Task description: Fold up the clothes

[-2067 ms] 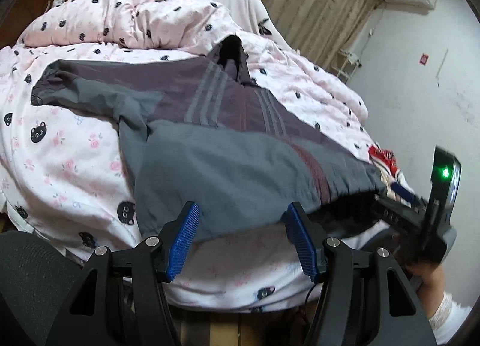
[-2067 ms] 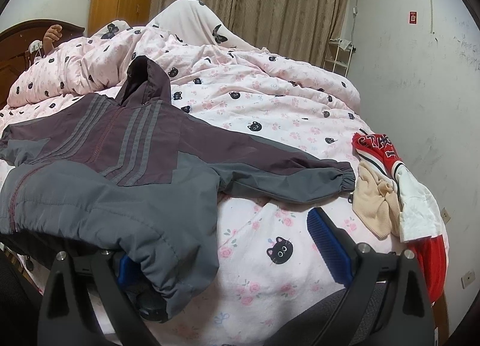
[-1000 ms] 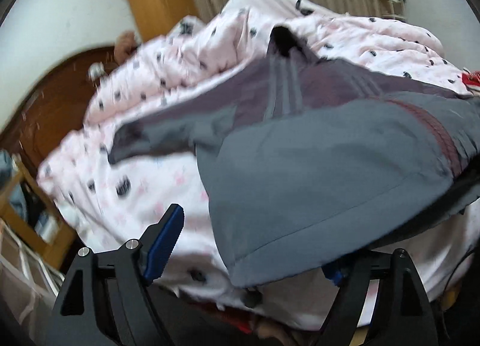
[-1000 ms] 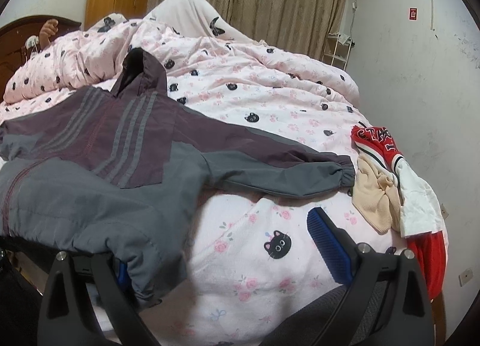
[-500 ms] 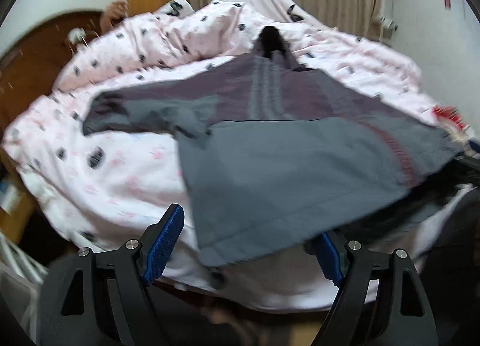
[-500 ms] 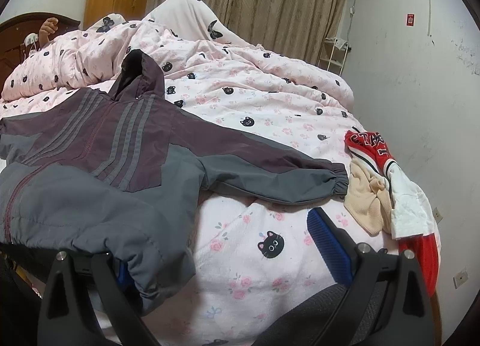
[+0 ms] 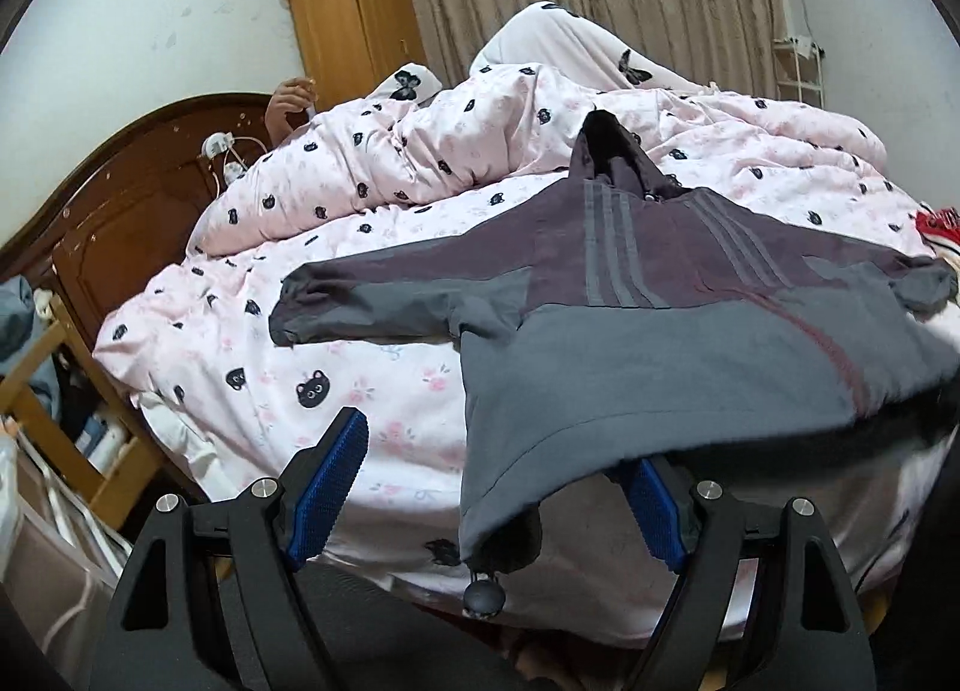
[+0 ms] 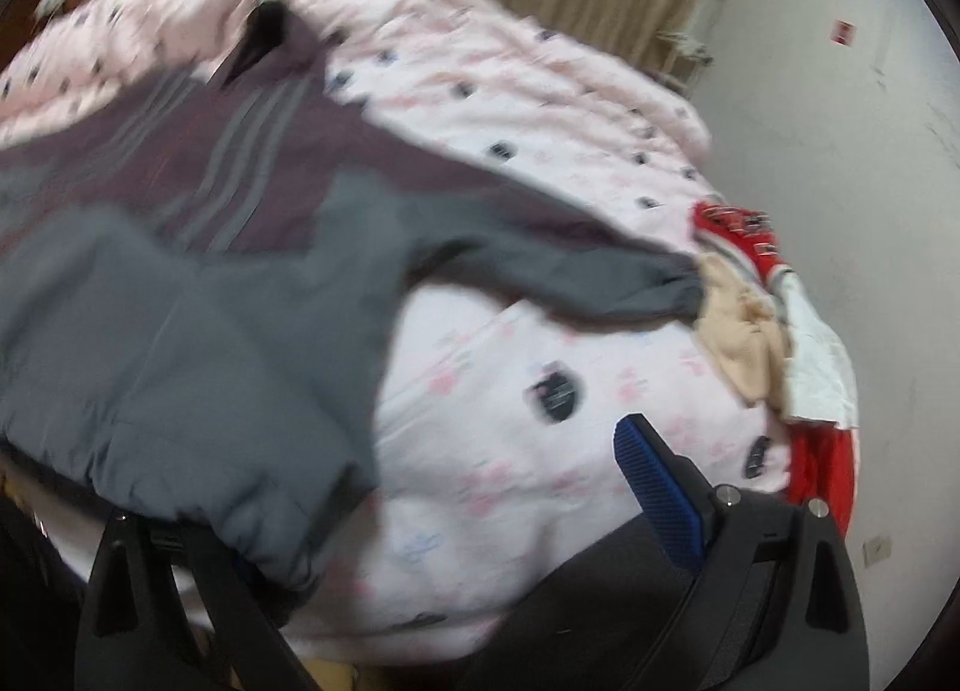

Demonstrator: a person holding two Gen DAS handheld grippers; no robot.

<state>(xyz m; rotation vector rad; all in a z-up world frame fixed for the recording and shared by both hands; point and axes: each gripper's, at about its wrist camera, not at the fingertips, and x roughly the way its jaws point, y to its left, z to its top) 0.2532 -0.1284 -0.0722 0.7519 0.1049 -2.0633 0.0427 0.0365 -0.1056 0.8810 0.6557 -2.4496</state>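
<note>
The hooded jacket (image 7: 660,331) lies spread on the bed (image 7: 360,391), its hem draped over the near edge. Both claws – left (image 7: 492,487), right (image 8: 432,517) – stand wide open (hem only over one finger), so it may slip off.

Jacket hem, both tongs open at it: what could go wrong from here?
1. The jacket hem drapes over only one finger of the left tongs and of the right tongs; closing may catch little cloth, and it may slip.
2. The drawstring toggle dangles and may snag.
3. The right sleeve cuff touches the beige garment and may drag it.
</note>
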